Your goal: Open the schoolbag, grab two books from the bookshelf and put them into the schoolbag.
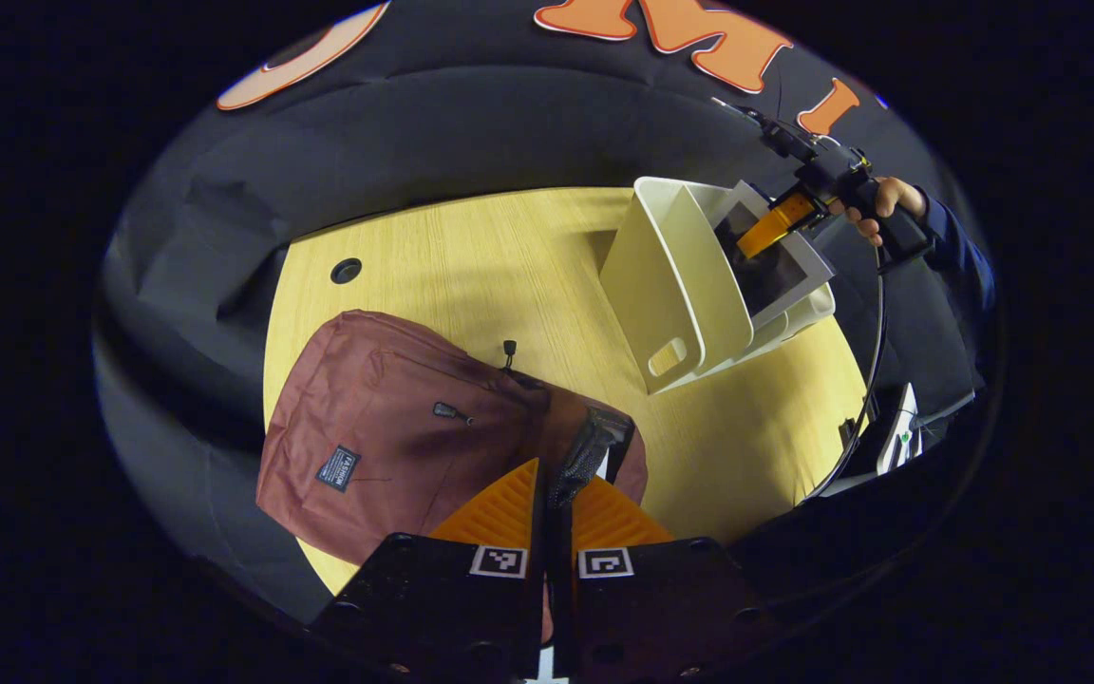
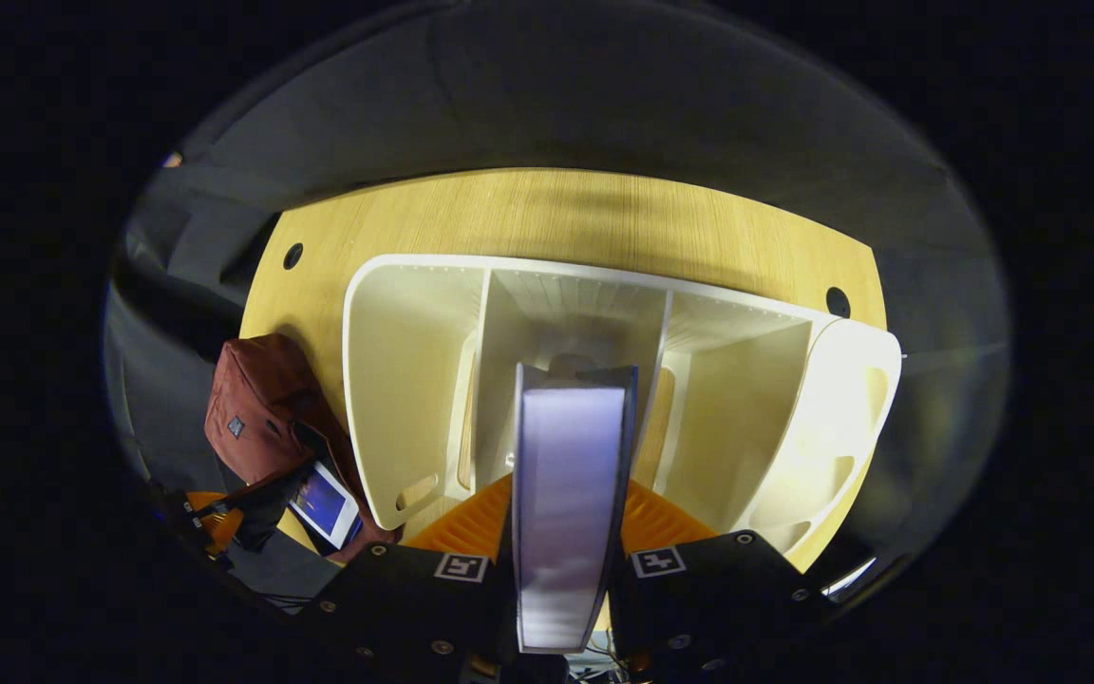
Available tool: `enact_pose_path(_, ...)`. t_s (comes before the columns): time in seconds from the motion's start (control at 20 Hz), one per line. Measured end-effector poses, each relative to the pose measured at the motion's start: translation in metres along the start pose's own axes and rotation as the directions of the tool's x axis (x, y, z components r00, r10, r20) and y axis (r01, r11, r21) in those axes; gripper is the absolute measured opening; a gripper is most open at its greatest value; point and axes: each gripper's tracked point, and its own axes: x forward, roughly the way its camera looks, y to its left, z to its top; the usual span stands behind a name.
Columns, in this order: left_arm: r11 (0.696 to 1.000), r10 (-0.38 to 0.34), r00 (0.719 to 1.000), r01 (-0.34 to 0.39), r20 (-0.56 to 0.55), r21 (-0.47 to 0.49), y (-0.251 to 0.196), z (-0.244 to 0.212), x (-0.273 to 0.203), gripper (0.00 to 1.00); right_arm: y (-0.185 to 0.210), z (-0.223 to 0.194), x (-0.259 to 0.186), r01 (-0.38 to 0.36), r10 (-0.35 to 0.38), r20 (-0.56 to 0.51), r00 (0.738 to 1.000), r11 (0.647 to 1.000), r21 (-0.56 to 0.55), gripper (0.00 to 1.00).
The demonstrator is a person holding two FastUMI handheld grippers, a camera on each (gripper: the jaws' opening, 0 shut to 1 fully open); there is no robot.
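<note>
The maroon schoolbag (image 1: 367,446) lies flat on the yellow table (image 1: 509,256). My left gripper (image 1: 552,513) is shut on the dark edge of its opening (image 1: 594,446) and holds it up. In the right gripper view the schoolbag (image 2: 257,408) lies at lower left with a blue-covered book (image 2: 324,501) showing in its mouth, beside the left gripper (image 2: 210,518). My right gripper (image 2: 566,518) is shut on a pale book (image 2: 571,475), spine toward the camera, in front of the white bookshelf (image 2: 414,380). From the left gripper view that right gripper (image 1: 780,223) holds the book (image 1: 770,271) at the bookshelf (image 1: 680,285).
A hand (image 1: 889,199) in a blue sleeve holds the right gripper, and a cable hangs from it. Round cable holes (image 1: 346,271) (image 2: 837,301) sit in the tabletop. A pale device (image 1: 898,437) lies off the table's right edge. The bookshelf's compartments (image 2: 746,399) look bare.
</note>
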Motion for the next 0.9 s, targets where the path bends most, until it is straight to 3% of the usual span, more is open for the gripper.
enact_pose_path(0.1,1.000,-0.001,1.000,0.001,0.006,0.015,0.001,0.001,0.000,0.06,0.001,-0.002,-0.015,0.001,-0.001,0.032,0.999,1.000,0.004,0.39)
enact_pose_path(0.45,0.992,-0.103,0.995,0.102,0.014,0.075,-0.008,-0.002,0.001,0.06,0.005,-0.017,-0.064,0.024,-0.038,0.122,0.992,0.993,0.115,0.39)
enact_pose_path(0.9,0.964,-0.200,0.979,0.192,0.030,0.184,-0.005,-0.012,-0.001,0.06,0.030,-0.067,-0.140,0.042,-0.085,0.214,0.973,0.979,0.199,0.39)
